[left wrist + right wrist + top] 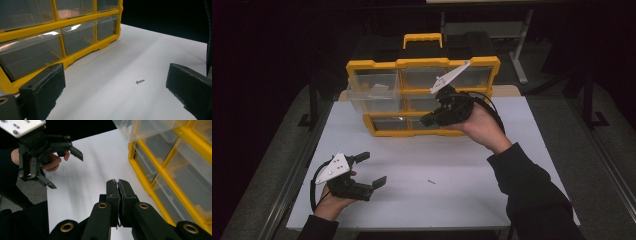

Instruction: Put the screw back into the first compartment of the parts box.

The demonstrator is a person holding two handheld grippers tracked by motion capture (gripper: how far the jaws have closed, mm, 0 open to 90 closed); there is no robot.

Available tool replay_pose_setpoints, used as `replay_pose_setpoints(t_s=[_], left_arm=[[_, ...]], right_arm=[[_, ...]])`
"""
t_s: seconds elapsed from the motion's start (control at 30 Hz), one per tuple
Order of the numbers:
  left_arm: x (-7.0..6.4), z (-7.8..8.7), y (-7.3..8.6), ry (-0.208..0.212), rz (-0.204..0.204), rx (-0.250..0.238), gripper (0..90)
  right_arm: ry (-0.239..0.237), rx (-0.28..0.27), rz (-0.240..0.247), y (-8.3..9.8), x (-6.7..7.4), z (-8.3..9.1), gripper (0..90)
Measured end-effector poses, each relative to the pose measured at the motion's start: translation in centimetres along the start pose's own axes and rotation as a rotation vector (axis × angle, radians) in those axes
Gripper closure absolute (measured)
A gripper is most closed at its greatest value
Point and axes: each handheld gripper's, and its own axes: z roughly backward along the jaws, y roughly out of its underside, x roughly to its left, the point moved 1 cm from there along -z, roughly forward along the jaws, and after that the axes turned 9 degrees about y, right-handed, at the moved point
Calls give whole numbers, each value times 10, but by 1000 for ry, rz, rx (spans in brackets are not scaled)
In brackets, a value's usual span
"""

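We hold the right gripper (428, 120) in front of the yellow-framed plastic organiser with clear drawers (422, 64), jaws pressed together; whether something thin is pinched between them we cannot tell. One clear drawer (373, 97), upper left of the organiser, stands pulled out. Our left gripper (373, 170) rests low on the white counter (472, 200), jaws spread, nothing between them. A small silver screw (140, 81) lies loose on the counter, ahead of the left jaws, well apart from the organiser. Risks, as we judge them: the screw may roll or skid if nudged; the protruding drawer could be knocked by the right gripper. No readable brand, label or writing.
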Motion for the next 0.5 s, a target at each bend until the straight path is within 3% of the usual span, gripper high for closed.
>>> replay_pose_setpoints(t_s=[0.5], left_arm=[[0, 0, 0, 2, 2, 0, 17]], right_arm=[[10, -51, 0, -33, -4, 16, 874]])
